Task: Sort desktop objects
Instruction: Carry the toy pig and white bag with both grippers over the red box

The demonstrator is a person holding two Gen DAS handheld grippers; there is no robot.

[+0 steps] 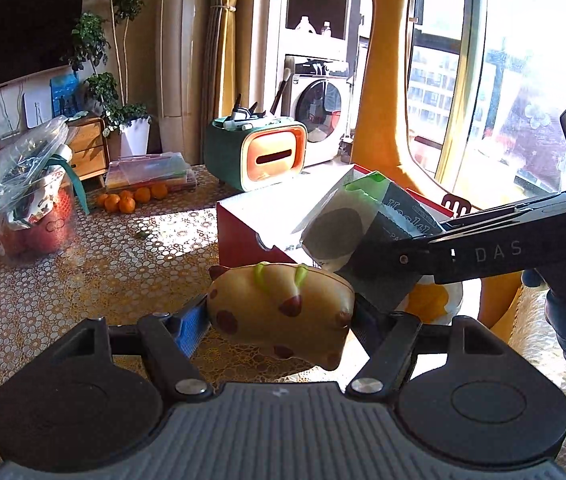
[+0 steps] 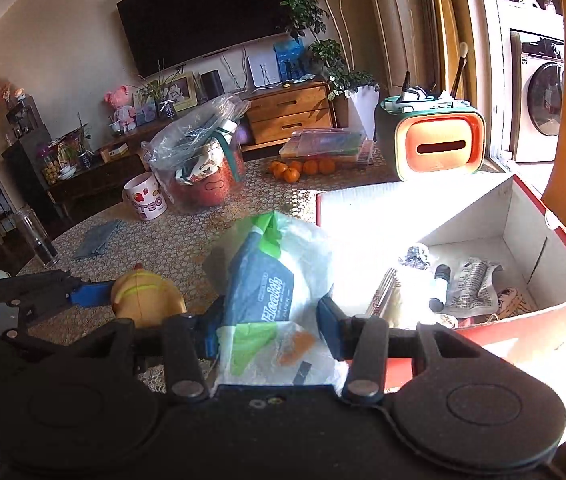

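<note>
The left tongs (image 1: pixel 281 320) are clamped on a spotted squishy toy (image 1: pixel 283 312), tan with dark red blotches and green stripes, held just above the patterned tabletop (image 1: pixel 83 272). The toy's long axis runs crosswise between the blue pads, its striped end turned toward the red box (image 1: pixel 251 232). The right tongs (image 2: pixel 269 328) grip a soft tissue pack (image 2: pixel 263 292) in blue, green and white wrapping; the pack's length runs forward along the fingers, its green end pointing away and tilted up, near the box's left wall.

The red box (image 2: pixel 523 332) stands open-topped at the tabletop's right side, its white inside holding a small dark bottle (image 2: pixel 439 288), a printed paper scrap (image 2: pixel 475 284) and a crinkled foil piece (image 2: pixel 415 256); strong sun washes out the left half of its floor, so what lies there is hard to read. Open tabletop stretches to the left of the box, between it and a red pot under a plastic bag (image 1: pixel 27 184). Further back sit oranges (image 1: pixel 131 200) and a green-and-orange tissue holder (image 1: pixel 259 156). The toy's underside is hidden, and the lower end of the pack is cut off behind the right tongs' body.
</note>
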